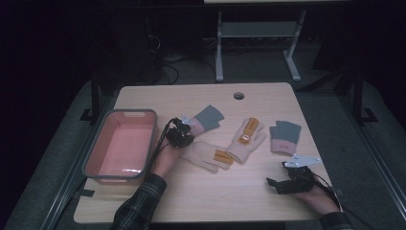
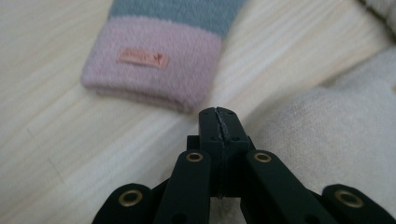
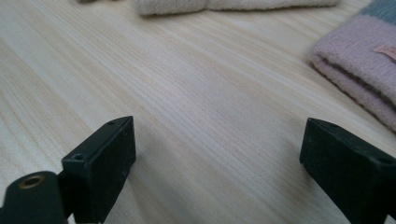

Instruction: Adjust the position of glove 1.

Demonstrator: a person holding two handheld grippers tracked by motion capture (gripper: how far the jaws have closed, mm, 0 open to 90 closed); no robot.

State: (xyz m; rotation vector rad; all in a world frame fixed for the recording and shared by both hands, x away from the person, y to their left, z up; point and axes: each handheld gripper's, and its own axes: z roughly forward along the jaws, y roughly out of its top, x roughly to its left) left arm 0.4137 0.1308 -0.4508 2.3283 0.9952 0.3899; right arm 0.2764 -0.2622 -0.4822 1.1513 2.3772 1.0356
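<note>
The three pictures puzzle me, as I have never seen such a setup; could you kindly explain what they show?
A person sits at a wooden table holding a two-jaw tool in each hand. The high view looks down from above; the other two come from cameras riding on each tool. The left gripper is shut on nothing, near a pink and grey mitten. The right gripper rests open over bare wood. Also on the table: a second pink and grey mitten, two cream gloves with orange patches, and a pink bin.
</note>
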